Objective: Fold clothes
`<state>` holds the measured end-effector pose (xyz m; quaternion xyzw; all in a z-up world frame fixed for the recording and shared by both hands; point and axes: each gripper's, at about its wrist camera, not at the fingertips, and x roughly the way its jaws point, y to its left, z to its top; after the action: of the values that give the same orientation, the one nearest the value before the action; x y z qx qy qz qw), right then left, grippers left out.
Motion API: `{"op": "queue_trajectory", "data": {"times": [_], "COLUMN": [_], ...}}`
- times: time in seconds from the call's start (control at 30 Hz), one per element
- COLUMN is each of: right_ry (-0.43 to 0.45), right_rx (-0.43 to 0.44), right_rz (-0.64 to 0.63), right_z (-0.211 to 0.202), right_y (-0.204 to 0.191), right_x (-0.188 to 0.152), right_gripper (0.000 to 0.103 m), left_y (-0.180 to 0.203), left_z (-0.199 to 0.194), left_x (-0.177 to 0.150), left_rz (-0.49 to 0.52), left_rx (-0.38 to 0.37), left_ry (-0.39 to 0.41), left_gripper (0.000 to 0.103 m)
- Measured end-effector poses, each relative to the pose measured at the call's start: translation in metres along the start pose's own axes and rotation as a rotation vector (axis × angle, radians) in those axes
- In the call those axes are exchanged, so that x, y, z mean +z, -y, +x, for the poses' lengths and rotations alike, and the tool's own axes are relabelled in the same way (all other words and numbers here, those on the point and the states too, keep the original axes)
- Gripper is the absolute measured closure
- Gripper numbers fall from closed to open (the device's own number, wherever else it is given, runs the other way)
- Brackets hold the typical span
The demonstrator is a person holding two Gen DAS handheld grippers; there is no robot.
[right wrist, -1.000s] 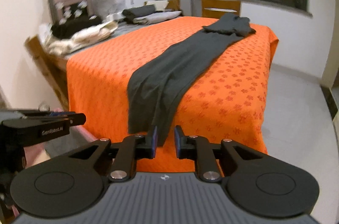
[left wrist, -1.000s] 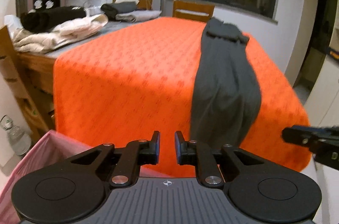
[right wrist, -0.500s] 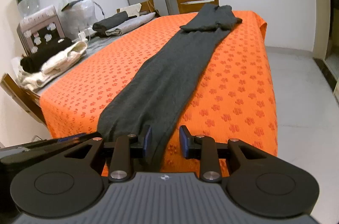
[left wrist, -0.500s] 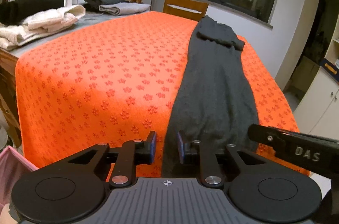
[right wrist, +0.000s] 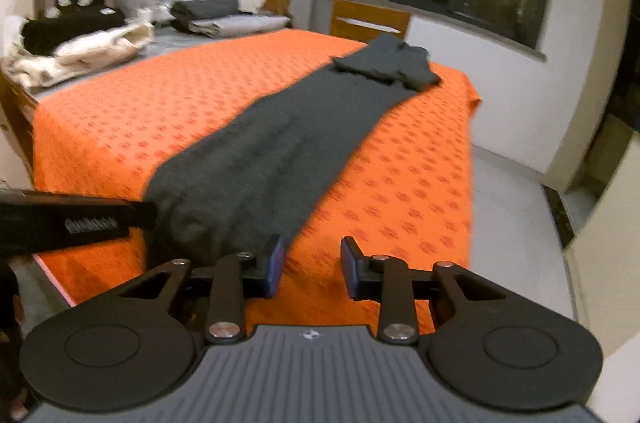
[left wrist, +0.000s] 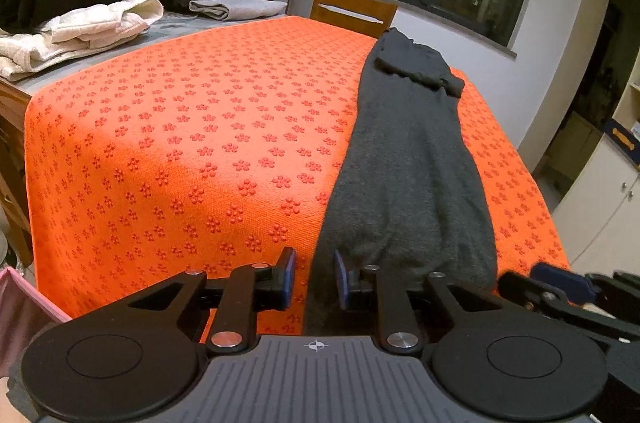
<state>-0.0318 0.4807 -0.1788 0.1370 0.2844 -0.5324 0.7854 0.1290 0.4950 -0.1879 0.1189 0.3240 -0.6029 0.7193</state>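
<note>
Currently, both claws, left (left wrist: 314, 277) and right (right wrist: 311, 269), stand narrowly apart, empty, at the garment (left wrist: 404, 175) hem on the desk (left wrist: 180, 143).

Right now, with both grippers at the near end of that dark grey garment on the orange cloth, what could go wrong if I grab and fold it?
1. The dark grey garment hangs over the near edge of the orange tablecloth; a one-sided pull could drag it off.
2. The left gripper straddles only the garment's left edge, so it may pinch one layer.
3. The right gripper is open mostly over bare cloth beside the hem and could catch the tablecloth instead.
</note>
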Motion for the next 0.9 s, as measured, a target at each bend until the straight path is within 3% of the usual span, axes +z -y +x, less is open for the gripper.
{"op": "queue_trajectory", "data": {"times": [0.27, 0.4, 0.5, 0.6, 0.7, 0.77, 0.9], "right_ry": [0.024, 0.025, 0.022, 0.003, -0.001, 0.016, 0.037], "right_rx": [0.062, 0.036, 0.019, 0.011, -0.003, 0.002, 0.035], "right_rz": [0.000, -0.055, -0.053, -0.044, -0.018, -0.022, -0.042], "right_z": [0.002, 0.006, 0.002, -0.002, -0.005, -0.008, -0.006], "right_y": [-0.014, -0.022, -0.014, -0.009, -0.007, -0.008, -0.010], "right_x": [0.005, 0.002, -0.002, 0.000, 0.003, 0.006, 0.012], "right_gripper": [0.077, 0.075, 0.083, 0.084, 0.085, 0.085, 0.085], "left_y": [-0.005, -0.006, -0.007, -0.008, -0.012, -0.013, -0.002], "left_z": [0.001, 0.001, 0.001, 0.001, -0.004, -0.010, -0.014], "left_x": [0.002, 0.002, 0.002, 0.002, 0.005, 0.008, 0.018], "left_rz": [-0.013, -0.007, -0.007, 0.000, -0.004, -0.005, 0.056], "left_rx": [-0.021, -0.012, -0.010, 0.001, 0.029, 0.046, 0.006], "left_ry": [-0.014, -0.014, -0.010, -0.007, 0.006, 0.028, 0.074], "left_gripper": [0.078, 0.070, 0.067, 0.067, 0.076, 0.076, 0.076]}}
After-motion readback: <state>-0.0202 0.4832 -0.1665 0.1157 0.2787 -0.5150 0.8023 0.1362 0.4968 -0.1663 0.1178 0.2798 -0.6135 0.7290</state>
